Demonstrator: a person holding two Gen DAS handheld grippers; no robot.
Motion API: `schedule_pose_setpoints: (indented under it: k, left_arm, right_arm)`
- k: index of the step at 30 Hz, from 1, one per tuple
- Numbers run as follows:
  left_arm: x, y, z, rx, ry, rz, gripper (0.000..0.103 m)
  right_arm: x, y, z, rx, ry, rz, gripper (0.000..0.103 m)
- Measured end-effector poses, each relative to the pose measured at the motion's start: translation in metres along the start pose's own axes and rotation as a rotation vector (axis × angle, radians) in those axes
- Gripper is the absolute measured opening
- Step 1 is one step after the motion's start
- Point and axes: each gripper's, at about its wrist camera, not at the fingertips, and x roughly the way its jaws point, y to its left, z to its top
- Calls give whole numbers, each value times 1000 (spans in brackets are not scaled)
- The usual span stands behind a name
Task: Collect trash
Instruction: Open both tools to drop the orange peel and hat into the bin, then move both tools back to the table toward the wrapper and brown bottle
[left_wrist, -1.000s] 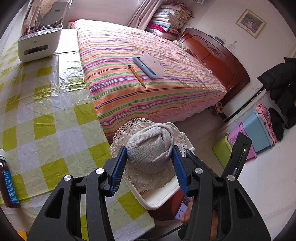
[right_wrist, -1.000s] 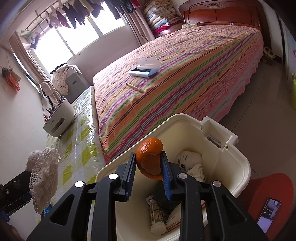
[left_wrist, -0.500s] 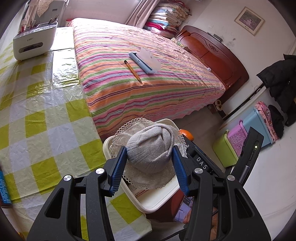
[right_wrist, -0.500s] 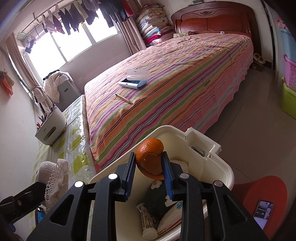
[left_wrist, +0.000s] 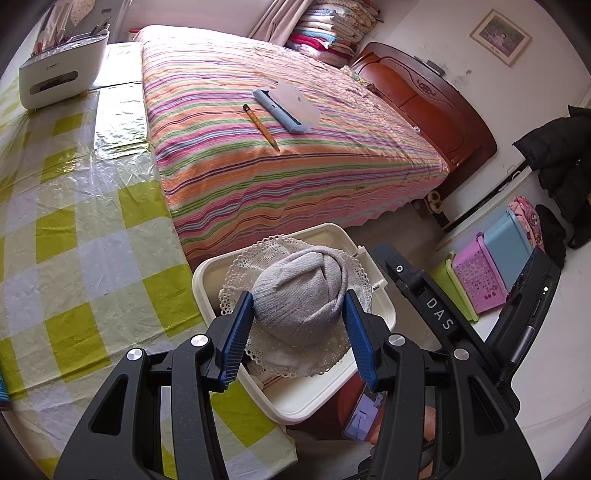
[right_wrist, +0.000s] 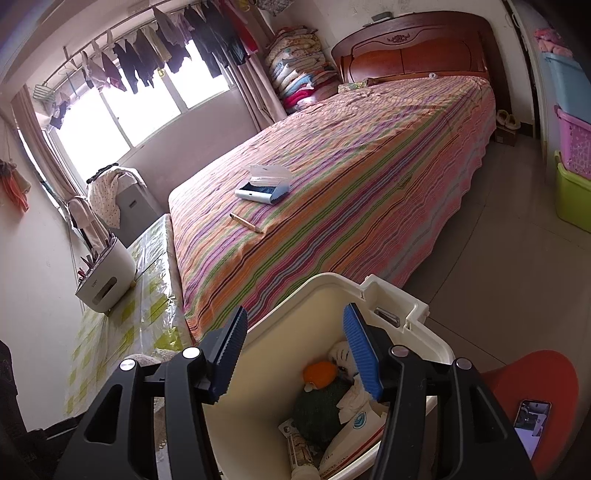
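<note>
Trash is what fills the cream plastic bin (right_wrist: 413, 321) at the foot of the striped bed: an orange peel (right_wrist: 320, 371) lies inside on a dark green lump, beside crumpled white paper and a printed packet. The right gripper (right_wrist: 291, 354) hangs over the bin's mouth, its jaws opening with nothing between them. The left gripper (left_wrist: 298, 325) is clamped on the crown of a grey knitted hat with a white lace brim (left_wrist: 297, 291), held just above the same bin. From where I stand, the hat looks like the trouble. Its wide, floppy brim covers most of the opening, so on release it may catch on the rim (left_wrist: 384, 314) and slide off toward the floor. Both tools crowd one small opening; they could knock together, or nudge the bin off its red stool (right_wrist: 532, 376).
</note>
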Motion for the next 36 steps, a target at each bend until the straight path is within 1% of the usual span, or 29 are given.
schedule_pose_setpoints:
  k: [6, 9, 11, 13, 15, 16, 17, 18, 23, 27, 31, 36]
  left_arm:
    - [11, -7, -5, 21, 24, -9, 49]
    - [15, -12, -8, 37, 36, -15, 49]
    - [16, -13, -9, 36, 37, -17, 53]
    - [18, -15, -9, 45, 47, -32, 54]
    - [16, -17, -10, 51, 41, -32, 60]
    - [14, -17, -11, 48, 32, -33, 66]
    - [11, -18, -11, 43, 24, -32, 69]
    - [9, -18, -11, 38, 19, -35, 70]
    - [-6, -13, -10, -4, -2, -41, 70]
    - [-23, -1, -9, -62, -23, -25, 72]
    - [-44, 14, -10, -107, -38, -6, 73]
    - [-75, 27, -13, -107, -79, 37, 73]
  right_arm:
    - [-19, -1, 4, 19, -110, 12, 53]
    - [-23, -2, 6, 31, -133, 24, 53]
    - [-26, -1, 7, 30, -145, 30, 53]
    - [-28, 1, 8, 26, -155, 33, 53]
    - [-29, 2, 9, 24, -160, 37, 53]
    - [-30, 3, 9, 22, -163, 39, 53]
    - [-31, 3, 9, 20, -165, 40, 53]
    - [-31, 4, 10, 20, -166, 43, 53]
    - [-33, 7, 9, 25, -167, 64, 54]
    - [-38, 12, 8, 23, -181, 95, 54]
    - [-37, 20, 8, 10, -168, 124, 54]
    - [-36, 29, 6, 5, -149, 156, 57]
